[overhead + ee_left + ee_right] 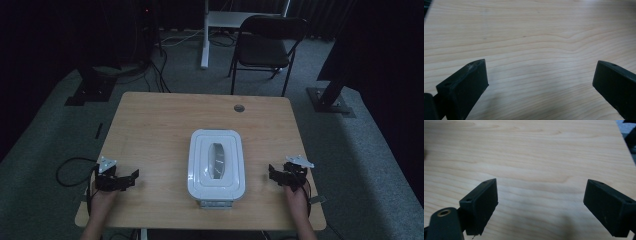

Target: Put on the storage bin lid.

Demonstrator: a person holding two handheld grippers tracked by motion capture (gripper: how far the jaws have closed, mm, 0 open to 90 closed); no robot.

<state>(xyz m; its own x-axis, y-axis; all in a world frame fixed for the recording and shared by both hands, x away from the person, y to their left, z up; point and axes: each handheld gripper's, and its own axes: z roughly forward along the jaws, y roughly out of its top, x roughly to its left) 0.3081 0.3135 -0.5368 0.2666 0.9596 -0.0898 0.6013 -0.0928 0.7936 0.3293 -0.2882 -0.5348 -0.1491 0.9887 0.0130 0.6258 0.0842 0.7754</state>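
1. Jaws spread wide on left gripper (pixel 131 176) at 8 o'clock, over bare table (pixel 150 125).
2. Same on right gripper (pixel 272 172) at 4 o'clock, clamping nothing.
3. Midway between, white lidded container (pixel 216 164), closed; contents hidden.
4. Far at 12 o'clock, black chair (pixel 265 45).

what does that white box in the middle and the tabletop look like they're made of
The box: probably plastic, white and smooth with a slight sheen, rounded moulded corners, and a clear-looking window in its lid. The table: light wood or a wood-look laminate, matte; the gripper views show flowing grain lines, though the look can't settle which.
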